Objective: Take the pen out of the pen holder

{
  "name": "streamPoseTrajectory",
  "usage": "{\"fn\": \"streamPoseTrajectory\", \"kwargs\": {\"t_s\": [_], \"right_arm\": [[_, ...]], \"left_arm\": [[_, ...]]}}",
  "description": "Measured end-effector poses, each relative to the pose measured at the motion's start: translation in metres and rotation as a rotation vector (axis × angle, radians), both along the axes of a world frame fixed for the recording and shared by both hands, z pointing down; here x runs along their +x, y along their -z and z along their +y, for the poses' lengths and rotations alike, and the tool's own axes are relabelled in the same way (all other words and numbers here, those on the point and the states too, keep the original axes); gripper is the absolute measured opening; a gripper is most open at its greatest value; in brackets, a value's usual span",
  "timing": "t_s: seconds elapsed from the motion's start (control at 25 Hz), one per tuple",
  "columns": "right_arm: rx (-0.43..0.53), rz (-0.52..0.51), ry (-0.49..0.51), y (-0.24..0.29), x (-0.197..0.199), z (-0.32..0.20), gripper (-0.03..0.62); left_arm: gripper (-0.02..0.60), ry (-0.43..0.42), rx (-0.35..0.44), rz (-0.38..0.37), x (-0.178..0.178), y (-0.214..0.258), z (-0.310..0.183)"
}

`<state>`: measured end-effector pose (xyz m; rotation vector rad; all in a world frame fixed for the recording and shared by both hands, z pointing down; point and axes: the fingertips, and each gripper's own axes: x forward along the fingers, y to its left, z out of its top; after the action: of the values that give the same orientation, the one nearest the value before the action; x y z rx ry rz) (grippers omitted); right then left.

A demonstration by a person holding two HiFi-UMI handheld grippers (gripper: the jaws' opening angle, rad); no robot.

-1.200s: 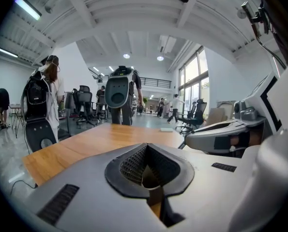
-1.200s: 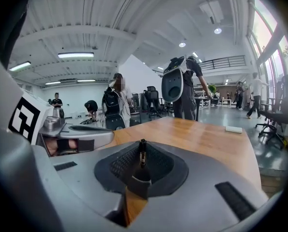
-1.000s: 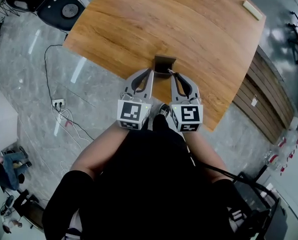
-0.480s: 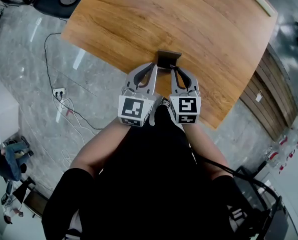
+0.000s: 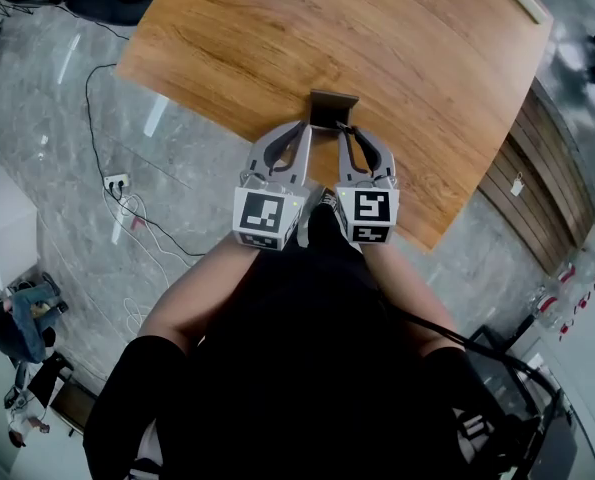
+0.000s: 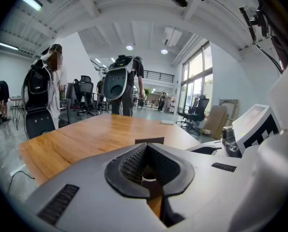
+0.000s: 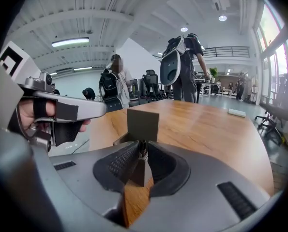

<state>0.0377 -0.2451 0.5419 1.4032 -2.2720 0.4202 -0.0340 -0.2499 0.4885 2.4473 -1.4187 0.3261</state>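
A small brown pen holder (image 5: 334, 103) stands near the wooden table's (image 5: 277, 28) front edge. In the right gripper view it is a brown square (image 7: 143, 122) just beyond the jaws. My right gripper (image 5: 345, 132) is shut on a thin dark pen (image 7: 141, 153) that rises from the holder. My left gripper (image 5: 304, 129) sits at the holder's left side. In the left gripper view its pads (image 6: 134, 166) close on a brown piece that looks like the holder's near wall, with the holder's top edge (image 6: 149, 140) showing behind.
A small white block (image 5: 530, 0) lies at the table's far right corner. On the grey floor to the left, a cable runs to a power strip (image 5: 116, 181). People with backpacks and office chairs stand beyond the table (image 7: 182, 66).
My right gripper has sunk a little toward the holder, jaws still closed on the pen. The left gripper has stayed at the holder.
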Motion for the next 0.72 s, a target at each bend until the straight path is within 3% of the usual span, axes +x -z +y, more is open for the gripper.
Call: {"fn": "streamPoseTrajectory", "kwargs": {"t_s": [0.28, 0.56, 0.72], "right_arm": [[0.125, -0.048, -0.025, 0.049, 0.007, 0.005, 0.04], [0.269, -0.138, -0.003, 0.138, 0.001, 0.012, 0.017], [0.389, -0.135, 0.007, 0.17, 0.004, 0.016, 0.014]], "left_arm": [[0.006, -0.002, 0.037, 0.008, 0.002, 0.019, 0.01], [0.006, -0.023, 0.145, 0.029, 0.011, 0.072, 0.017], [0.006, -0.025, 0.191, 0.041, 0.011, 0.098, 0.018]]}}
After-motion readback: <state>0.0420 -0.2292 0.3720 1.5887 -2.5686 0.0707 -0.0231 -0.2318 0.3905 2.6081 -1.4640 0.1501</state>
